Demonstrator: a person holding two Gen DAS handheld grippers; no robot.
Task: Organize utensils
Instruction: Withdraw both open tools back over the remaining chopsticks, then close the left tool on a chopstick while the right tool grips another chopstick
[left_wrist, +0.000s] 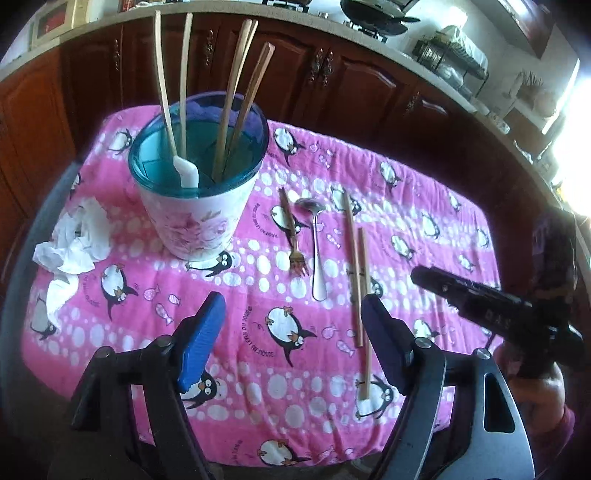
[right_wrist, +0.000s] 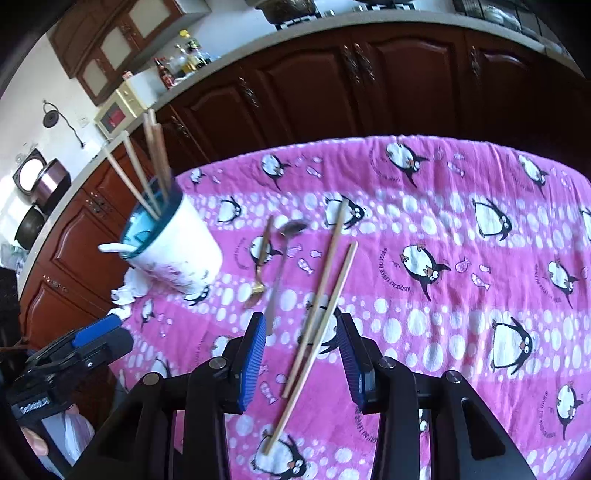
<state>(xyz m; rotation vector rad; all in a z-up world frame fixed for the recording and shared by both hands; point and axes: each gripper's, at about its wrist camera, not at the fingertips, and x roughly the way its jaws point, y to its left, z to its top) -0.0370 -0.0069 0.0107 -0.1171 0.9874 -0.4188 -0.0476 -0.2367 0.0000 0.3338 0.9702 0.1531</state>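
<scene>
A white holder with a teal rim stands on the pink penguin cloth; it holds several chopsticks and a white spoon. It also shows in the right wrist view. A gold fork, a metal spoon and two loose chopsticks lie on the cloth to its right. My left gripper is open and empty above the cloth. My right gripper is open, its jaws either side of the two chopsticks, with the fork and spoon just left.
Crumpled white tissue lies left of the holder. The pink cloth covers the table; dark wood cabinets and a counter stand behind it. The right gripper's body shows in the left wrist view.
</scene>
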